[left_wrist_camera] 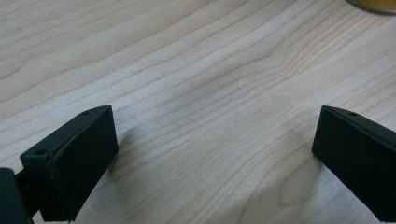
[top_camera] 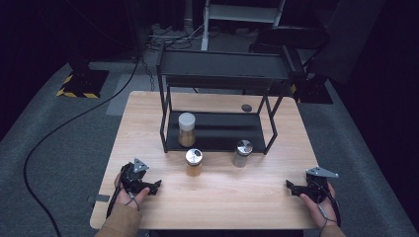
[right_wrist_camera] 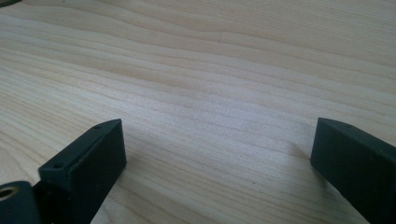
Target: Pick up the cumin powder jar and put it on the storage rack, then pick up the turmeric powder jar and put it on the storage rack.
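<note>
— Amber spice fills the jar with the shiny lid [top_camera: 193, 162], which stands upright on the wooden table [top_camera: 148, 113] just in front of the black rack [top_camera: 222, 69]. We take that as ours: it is the jar nearest the left gripper [top_camera: 157, 186].

— And our grippers?

— Both released. In the left gripper view the jaws stand wide apart over bare wood with nothing between them, and a sliver of the jar's base [left_wrist_camera: 373, 4] peeks in at the top right corner. The right gripper [right_wrist_camera: 217, 163] is just as wide and just as empty (it rests near the table's right edge, well apart from everything).

— So how do we do the reach well?

— We think the left should come in level, jaws either side of the glass body below the lid, since a grip on the lid could slip. We should centre the jar before closing, or one pad may nudge it over.

— Neighbours?

— A clear jar with a metal cap [top_camera: 242, 153] stands near on the right, and a white-lidded jar [top_camera: 187, 129] sits on the rack's lower shelf [top_camera: 222, 131] just behind. We would approach from the front left, clear of both.
</note>
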Demonstrator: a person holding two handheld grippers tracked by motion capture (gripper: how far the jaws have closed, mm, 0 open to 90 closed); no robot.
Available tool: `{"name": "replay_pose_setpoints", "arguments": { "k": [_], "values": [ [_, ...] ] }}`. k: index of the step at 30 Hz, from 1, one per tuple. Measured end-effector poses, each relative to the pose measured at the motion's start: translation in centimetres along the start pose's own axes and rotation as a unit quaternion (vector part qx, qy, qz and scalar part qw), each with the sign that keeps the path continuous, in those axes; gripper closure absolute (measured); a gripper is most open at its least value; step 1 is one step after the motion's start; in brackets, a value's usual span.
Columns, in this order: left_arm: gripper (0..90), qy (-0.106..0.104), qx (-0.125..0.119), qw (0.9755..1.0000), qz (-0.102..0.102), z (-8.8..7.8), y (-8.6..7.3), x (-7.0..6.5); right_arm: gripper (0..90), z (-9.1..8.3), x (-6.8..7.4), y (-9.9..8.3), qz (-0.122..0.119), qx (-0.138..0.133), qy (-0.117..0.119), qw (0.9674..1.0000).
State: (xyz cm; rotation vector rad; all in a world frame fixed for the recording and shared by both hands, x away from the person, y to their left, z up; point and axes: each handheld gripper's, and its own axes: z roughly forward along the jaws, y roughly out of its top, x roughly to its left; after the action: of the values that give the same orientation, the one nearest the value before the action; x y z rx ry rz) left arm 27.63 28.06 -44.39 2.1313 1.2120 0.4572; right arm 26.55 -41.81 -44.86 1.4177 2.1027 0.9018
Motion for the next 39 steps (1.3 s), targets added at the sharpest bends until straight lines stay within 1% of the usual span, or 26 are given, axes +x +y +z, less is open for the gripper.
{"name": "replay_pose_setpoints", "arguments": {
  "k": [3,26,30,33,37,39],
  "values": [
    [0.2,-0.003,-0.01,0.9999,0.005,0.0,-0.5,0.1,3.3,0.0,0.0,0.0,0.0,0.0,0.0,1.0],
    [0.2,0.002,-0.01,0.9999,-0.002,-0.1,-0.6,-0.2,3.4,0.2,0.0,0.3,-0.004,0.001,0.003,1.0],
    [0.2,0.002,-0.01,0.9999,-0.001,-0.1,-0.6,-0.2,4.8,0.2,-0.1,0.3,-0.004,0.0,0.005,1.0],
    [0.2,0.002,-0.01,0.9999,-0.002,-0.1,-0.6,-0.2,4.9,0.0,0.1,0.5,-0.007,-0.002,0.006,1.0],
    [0.2,0.002,-0.01,0.9999,-0.002,-0.1,-0.6,-0.2,4.9,-0.5,0.6,0.8,-0.016,-0.012,0.004,0.9998],
    [0.2,0.002,-0.01,0.9999,-0.002,-0.1,-0.6,-0.2,4.8,-0.8,0.7,1.0,-0.016,-0.016,0.005,0.9997]
  ]
}}
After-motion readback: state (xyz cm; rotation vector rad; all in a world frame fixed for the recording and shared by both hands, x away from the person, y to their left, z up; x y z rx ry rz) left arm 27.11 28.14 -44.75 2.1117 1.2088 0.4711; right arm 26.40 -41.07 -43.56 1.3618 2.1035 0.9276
